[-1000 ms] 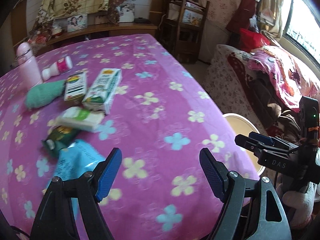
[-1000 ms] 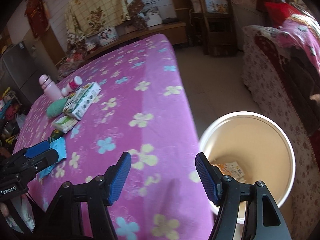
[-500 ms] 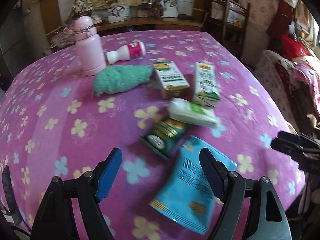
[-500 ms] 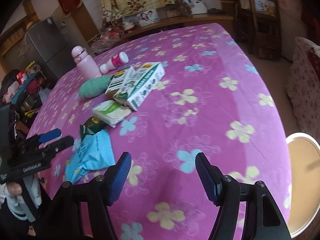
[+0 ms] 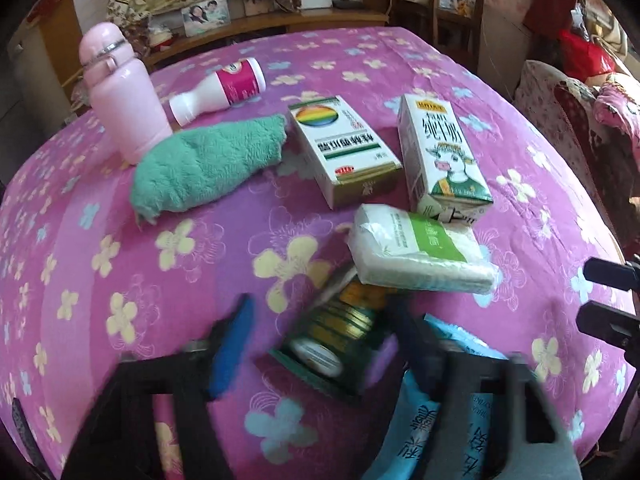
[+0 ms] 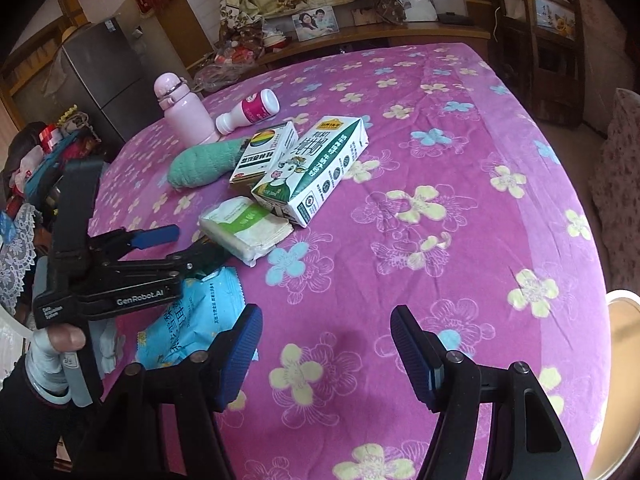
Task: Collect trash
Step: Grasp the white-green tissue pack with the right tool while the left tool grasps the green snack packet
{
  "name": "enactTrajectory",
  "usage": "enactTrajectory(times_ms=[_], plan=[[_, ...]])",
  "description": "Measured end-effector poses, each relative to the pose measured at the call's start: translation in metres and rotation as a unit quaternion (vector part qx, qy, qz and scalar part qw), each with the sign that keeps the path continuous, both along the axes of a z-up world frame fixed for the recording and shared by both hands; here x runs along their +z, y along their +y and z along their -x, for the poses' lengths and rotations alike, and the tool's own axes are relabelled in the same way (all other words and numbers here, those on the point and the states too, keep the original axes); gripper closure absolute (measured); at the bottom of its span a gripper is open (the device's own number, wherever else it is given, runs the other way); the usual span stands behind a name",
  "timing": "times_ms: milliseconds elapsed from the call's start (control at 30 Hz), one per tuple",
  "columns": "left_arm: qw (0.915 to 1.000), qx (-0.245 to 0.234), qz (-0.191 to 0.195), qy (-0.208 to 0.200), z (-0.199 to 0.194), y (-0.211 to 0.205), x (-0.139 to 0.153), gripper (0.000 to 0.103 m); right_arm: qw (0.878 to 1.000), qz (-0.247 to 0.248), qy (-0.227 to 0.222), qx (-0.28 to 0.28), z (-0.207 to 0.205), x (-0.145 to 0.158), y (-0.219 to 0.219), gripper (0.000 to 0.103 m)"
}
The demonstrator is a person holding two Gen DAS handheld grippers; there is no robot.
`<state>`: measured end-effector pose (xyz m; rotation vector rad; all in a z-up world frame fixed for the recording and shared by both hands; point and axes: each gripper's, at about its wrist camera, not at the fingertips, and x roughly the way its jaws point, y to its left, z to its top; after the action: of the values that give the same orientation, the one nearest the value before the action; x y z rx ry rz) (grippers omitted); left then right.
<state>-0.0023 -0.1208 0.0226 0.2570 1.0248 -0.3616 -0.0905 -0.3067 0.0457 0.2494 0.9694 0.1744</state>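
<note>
On the purple flowered table lie a dark green snack wrapper [image 5: 336,340], a light blue packet [image 5: 416,440] [image 6: 192,320], a white-green tissue pack [image 5: 416,252] [image 6: 246,226], a milk carton [image 5: 440,152] [image 6: 316,168] and a small rainbow box [image 5: 344,148] [image 6: 264,152]. My left gripper [image 5: 320,340] [image 6: 188,244] is open, its jaws on either side of the green wrapper. My right gripper [image 6: 326,352] is open and empty above bare tablecloth near the table's front.
A pink flask [image 5: 120,88] [image 6: 184,108], a fallen white-pink bottle [image 5: 220,90] [image 6: 250,110] and a green cloth [image 5: 204,164] [image 6: 200,162] lie farther back. A cream bin's rim [image 6: 622,308] shows off the table's right edge. A chair [image 5: 452,0] stands behind.
My left gripper has moved forward and down so the green wrapper now lies between its jaws. My right gripper has swung further left, away from the bin, toward the items.
</note>
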Motion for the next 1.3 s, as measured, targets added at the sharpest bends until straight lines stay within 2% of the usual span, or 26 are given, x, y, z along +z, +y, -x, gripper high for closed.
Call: enactTrajectory(times_ms=[167, 433, 567, 633, 667, 700, 800, 900, 933, 1133, 1233, 1300], plan=[[0.9985, 0.055, 0.001, -0.001, -0.002, 0.033, 0.002, 0.068, 1.000, -0.014, -0.003, 0.024, -0.016, -0.002, 0.016, 0.033], [0.9935, 0.111, 0.020, 0.011, 0.012, 0.088, 0.004, 0.069, 0.995, -0.029, 0.001, 0.098, -0.060, -0.006, 0.063, 0.033], [0.9929, 0.115, 0.031, 0.012, 0.019, 0.098, 0.007, 0.066, 0.993, 0.015, -0.006, 0.119, -0.080, -0.008, 0.088, 0.033], [0.9929, 0.110, 0.041, 0.016, 0.016, 0.099, 0.007, 0.057, 0.990, 0.036, -0.009, 0.133, -0.087, -0.009, 0.097, 0.033], [0.9932, 0.107, 0.043, 0.015, 0.017, 0.099, 0.007, 0.047, 0.989, 0.050, -0.010, 0.140, -0.090, -0.009, 0.101, 0.033], [0.9937, 0.103, 0.042, 0.011, 0.018, 0.098, 0.007, 0.043, 0.987, 0.065, -0.011, 0.144, -0.093, -0.010, 0.103, 0.033], [0.9952, 0.093, 0.031, 0.000, 0.019, 0.094, 0.007, 0.043, 0.983, 0.097, -0.012, 0.157, -0.099, -0.010, 0.110, 0.033], [0.9960, 0.081, 0.036, 0.005, 0.018, 0.094, 0.005, 0.043, 0.978, 0.095, -0.030, 0.186, -0.096, -0.002, 0.112, 0.030], [0.9963, 0.079, 0.034, 0.005, 0.017, 0.093, 0.004, 0.043, 0.975, 0.099, -0.034, 0.196, -0.096, -0.001, 0.114, 0.027], [0.9970, 0.074, 0.022, 0.007, 0.010, 0.090, -0.002, 0.042, 0.955, 0.151, -0.032, 0.254, -0.106, -0.012, 0.133, 0.027], [0.9968, 0.077, 0.018, 0.009, 0.007, 0.088, -0.006, 0.042, 0.952, 0.160, -0.012, 0.262, -0.112, -0.024, 0.138, 0.027], [0.9967, 0.078, 0.020, 0.005, 0.007, 0.087, -0.005, 0.042, 0.953, 0.162, -0.023, 0.256, -0.110, -0.026, 0.137, 0.031]])
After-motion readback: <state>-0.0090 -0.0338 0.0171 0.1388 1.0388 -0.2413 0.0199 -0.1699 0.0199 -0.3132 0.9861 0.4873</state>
